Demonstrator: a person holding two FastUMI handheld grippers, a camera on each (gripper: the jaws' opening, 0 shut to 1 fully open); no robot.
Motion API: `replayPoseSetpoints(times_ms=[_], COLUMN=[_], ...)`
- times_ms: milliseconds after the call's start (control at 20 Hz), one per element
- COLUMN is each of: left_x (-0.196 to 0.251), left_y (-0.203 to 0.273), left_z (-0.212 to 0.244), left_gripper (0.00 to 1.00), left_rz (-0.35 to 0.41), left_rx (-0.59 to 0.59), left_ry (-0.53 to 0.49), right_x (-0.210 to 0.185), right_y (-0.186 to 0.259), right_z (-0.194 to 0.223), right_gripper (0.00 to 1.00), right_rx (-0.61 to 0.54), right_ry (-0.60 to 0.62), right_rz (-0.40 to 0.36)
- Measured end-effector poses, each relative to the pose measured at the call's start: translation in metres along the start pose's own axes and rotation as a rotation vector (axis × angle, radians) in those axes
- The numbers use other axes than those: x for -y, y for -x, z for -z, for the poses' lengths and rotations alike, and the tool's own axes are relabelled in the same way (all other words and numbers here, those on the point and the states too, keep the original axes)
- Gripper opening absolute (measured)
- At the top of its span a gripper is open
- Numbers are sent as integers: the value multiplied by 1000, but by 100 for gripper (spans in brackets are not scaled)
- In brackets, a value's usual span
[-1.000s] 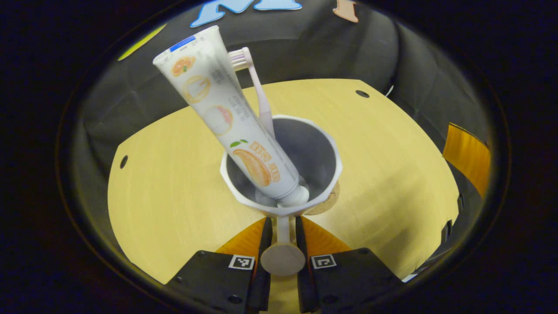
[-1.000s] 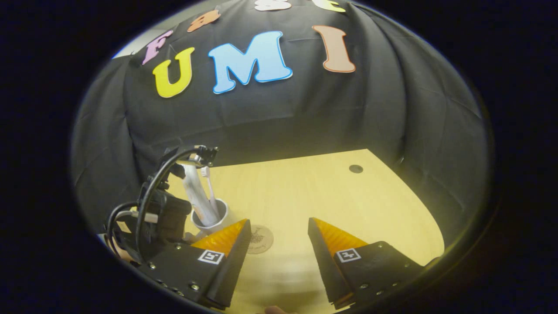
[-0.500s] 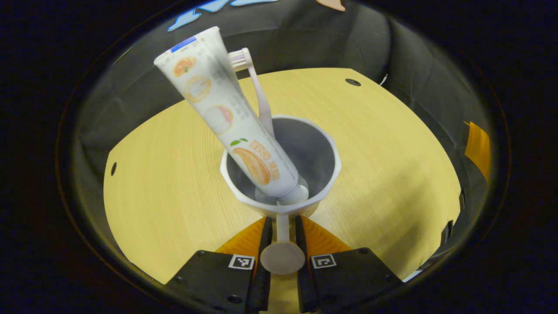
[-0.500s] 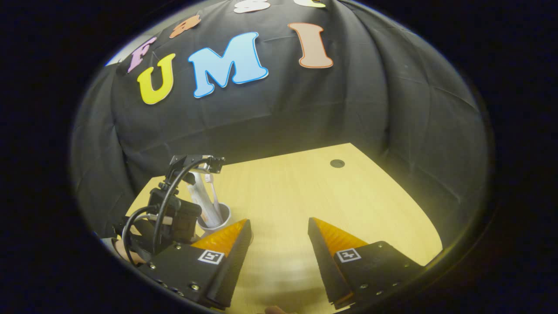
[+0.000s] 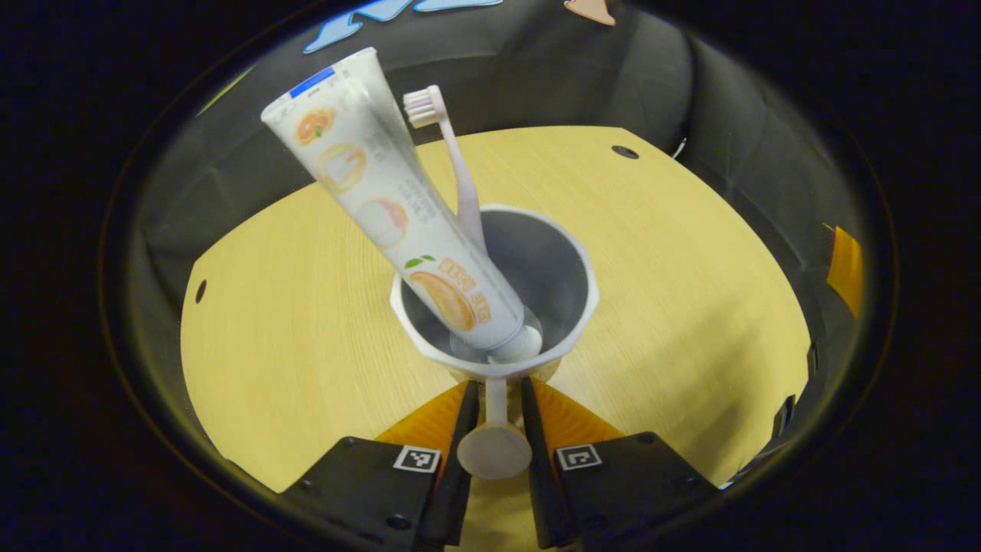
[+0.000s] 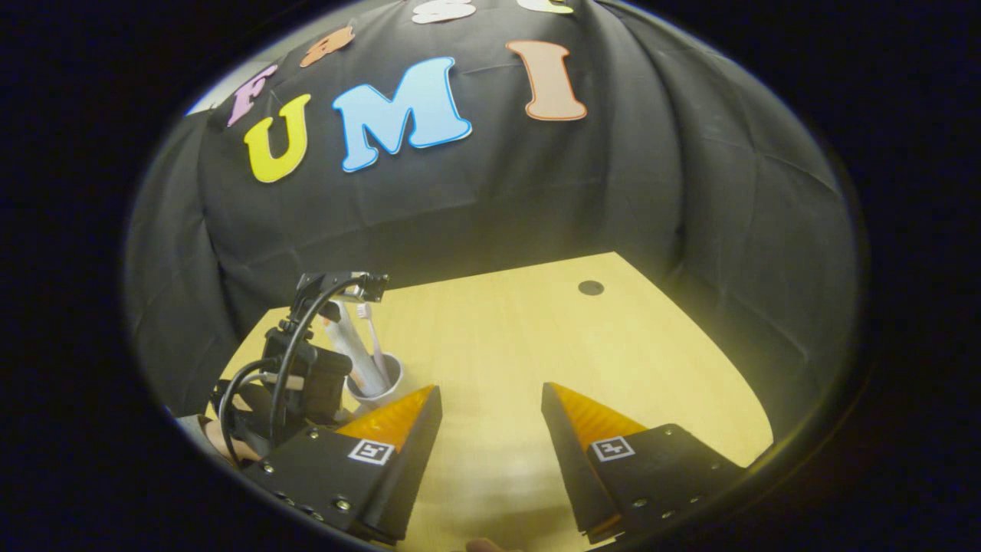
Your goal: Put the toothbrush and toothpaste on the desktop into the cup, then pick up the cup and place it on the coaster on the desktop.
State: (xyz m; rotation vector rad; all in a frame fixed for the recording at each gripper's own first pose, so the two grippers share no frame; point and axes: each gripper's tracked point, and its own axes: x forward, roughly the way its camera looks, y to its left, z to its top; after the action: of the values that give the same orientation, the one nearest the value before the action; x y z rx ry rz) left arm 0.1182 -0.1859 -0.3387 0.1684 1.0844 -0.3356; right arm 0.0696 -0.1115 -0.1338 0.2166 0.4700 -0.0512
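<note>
1. Left tool (image 5: 494, 399): clamped on the handle (image 5: 494, 441) of the white cup (image 5: 563, 310), both fingers pressing its stem.
2. Cup: above the pale wooden desk (image 5: 291, 307); whether touching it, not discernible.
3. Toothpaste (image 5: 398, 211): cap down in the cup, leaning left; orange-fruit artwork, lettering too blurred to read.
4. Toothbrush (image 5: 452, 165): bristles up, just behind the tube.
5. Right tool (image 6: 490, 410): fingers apart, empty, over the desk.
6. Square coded markers (image 5: 416, 458) on the tool bodies.
</note>
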Motion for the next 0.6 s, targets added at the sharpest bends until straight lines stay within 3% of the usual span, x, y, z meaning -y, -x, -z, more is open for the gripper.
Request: replayPoseSetpoints(times_ms=[50, 100, 250, 300, 350, 400, 550, 600], left_x=[2, 6, 13, 13, 12, 12, -2, -8], left_y=[3, 8, 28, 37, 48, 62, 110, 125], left_z=[-3, -6, -18, -23, -29, -36, -50, -53], left_gripper=[53, 70, 89, 85, 89, 85, 98, 92], left_rz=[5, 16, 31, 34, 34, 33, -11, -23], left_rx=[22, 47, 130, 172, 219, 271, 433, 481], left_ry=[10, 21, 61, 79, 98, 116, 174, 189], right_x=[-2, -3, -10, -13, -17, -21, -31, -35], right_y=[2, 5, 13, 16, 20, 26, 40, 46], right_z=[-2, -4, -15, -20, -25, -33, -46, -49], right_gripper=[78, 78, 78, 78, 78, 77, 78, 78], right_rx=[4, 12, 43, 56, 74, 100, 156, 173], right_ry=[8, 17, 45, 57, 69, 88, 129, 140], right_rz=[-2, -4, -15, -20, -26, -31, -51, -58])
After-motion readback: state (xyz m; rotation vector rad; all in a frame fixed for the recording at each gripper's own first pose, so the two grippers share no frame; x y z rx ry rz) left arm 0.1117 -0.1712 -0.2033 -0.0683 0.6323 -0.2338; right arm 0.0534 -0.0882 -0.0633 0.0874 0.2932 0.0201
